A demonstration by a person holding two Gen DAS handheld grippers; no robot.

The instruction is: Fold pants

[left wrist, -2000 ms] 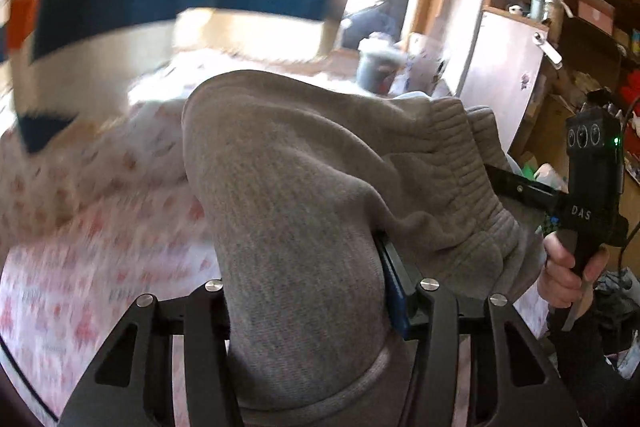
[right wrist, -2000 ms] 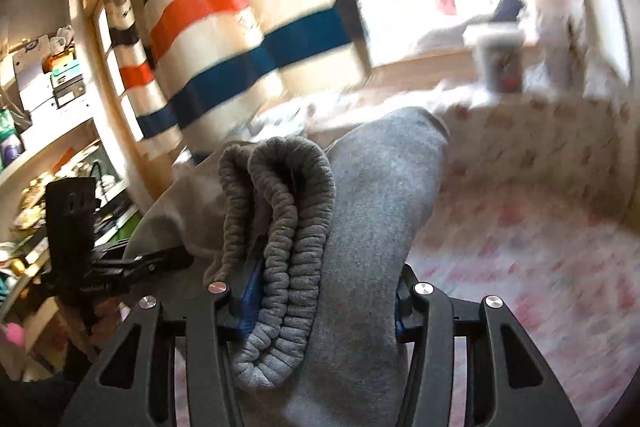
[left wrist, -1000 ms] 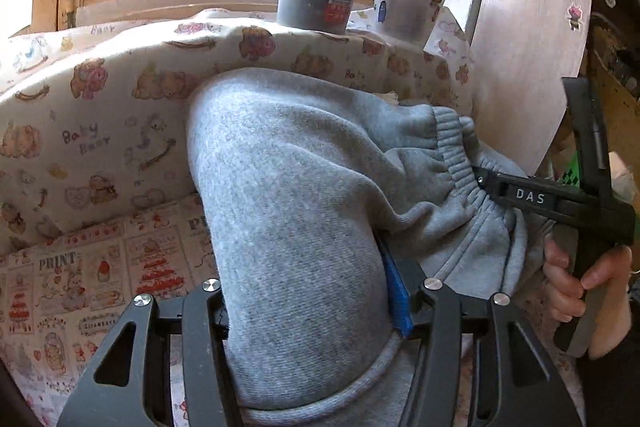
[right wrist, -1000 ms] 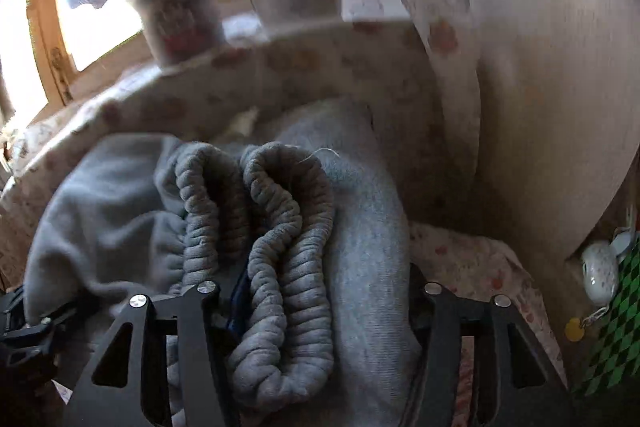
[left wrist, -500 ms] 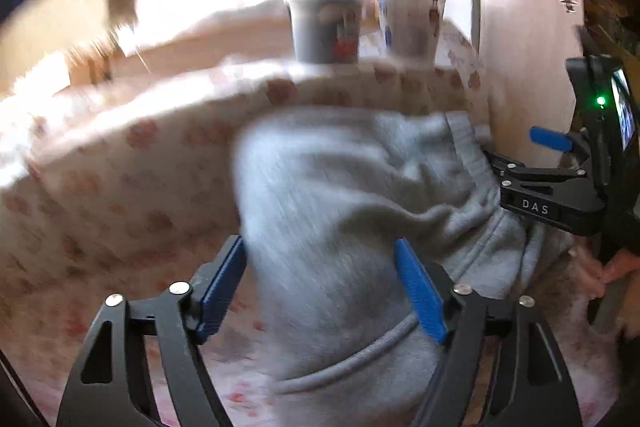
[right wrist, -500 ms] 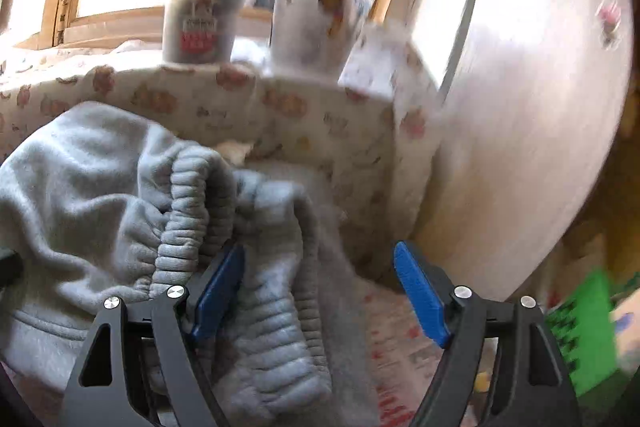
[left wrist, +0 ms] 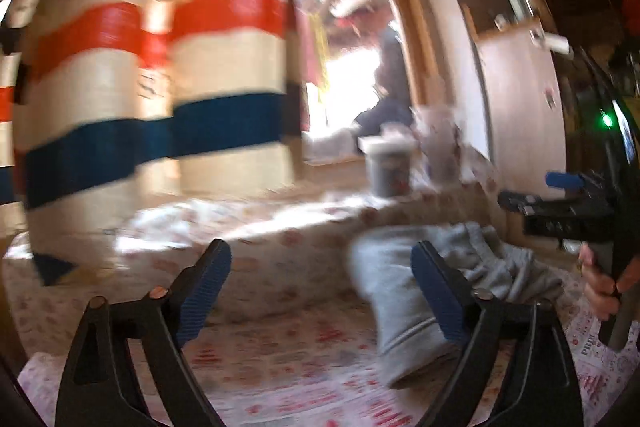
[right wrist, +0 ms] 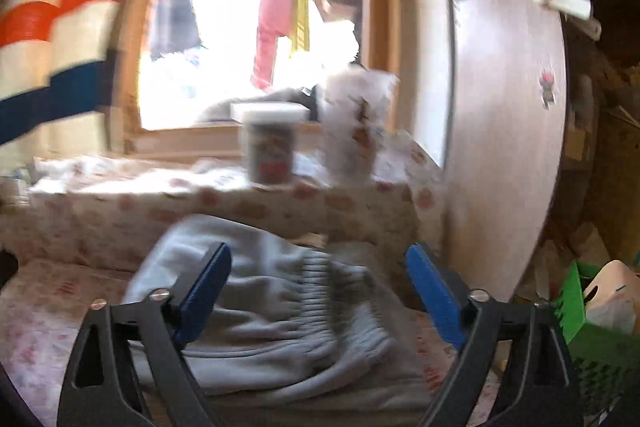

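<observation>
The folded grey pants (right wrist: 280,315) lie in a bundle on the patterned cloth, ribbed waistband on top. In the left wrist view the grey pants (left wrist: 404,311) rest low at right, partly behind my right blue pad. My left gripper (left wrist: 320,291) is lifted clear of them, its jaws still opening, nothing between them. My right gripper (right wrist: 318,287) hovers above and in front of the bundle, jaws also opening wide, pads not touching the fabric. The right gripper (left wrist: 560,195) and the hand holding it show at the right edge of the left wrist view.
A lidded jar (right wrist: 272,147) and a printed cup (right wrist: 352,127) stand on the raised ledge behind the pants. A striped curtain (left wrist: 160,87) hangs at left. A wooden cabinet side (right wrist: 504,155) stands right, with a green basket (right wrist: 580,327) below it.
Both grippers let go of the pants and opened wide. They pulled back and rose, leaving the folded bundle lying on the cloth; both views tilted up toward the window and curtain.
</observation>
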